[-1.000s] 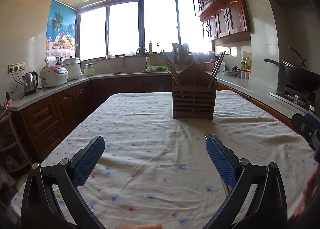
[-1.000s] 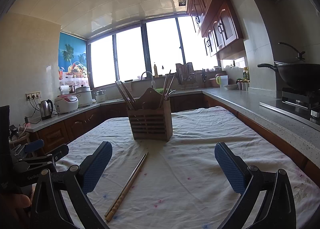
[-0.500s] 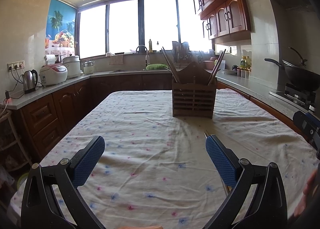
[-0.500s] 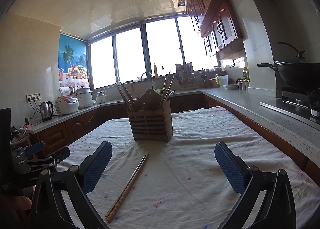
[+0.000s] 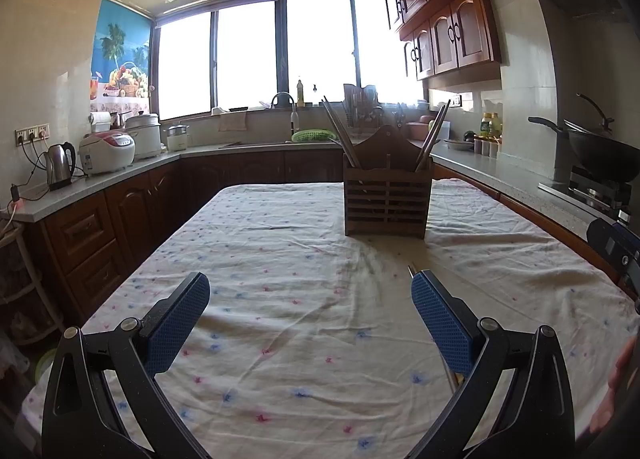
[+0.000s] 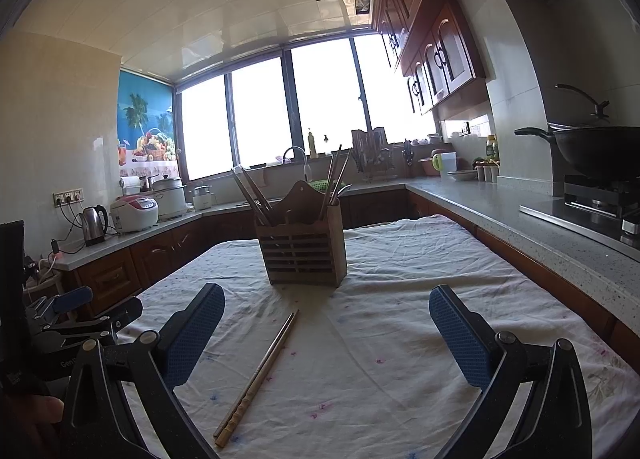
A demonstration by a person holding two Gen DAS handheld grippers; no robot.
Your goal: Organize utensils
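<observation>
Two chopsticks (image 6: 260,371) lie together on the tablecloth (image 6: 380,359), at about seven o'clock from the wooden holder (image 6: 302,247). In the left wrist view only their tip peeks out above the blue pad at four o'clock; the remainder is mostly hidden. Both grippers hover with fingers spread wide, grasping nothing: the left gripper (image 5: 310,319) and the right gripper (image 6: 326,333). Farther on, the holder stands upright with more chopsticks leaning out of it; how many is hard to count.

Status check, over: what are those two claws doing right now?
Left gripper open, right gripper open, both empty. Chopsticks lying on tablecloth, short of wooden holder. Nothing in the way.
</observation>
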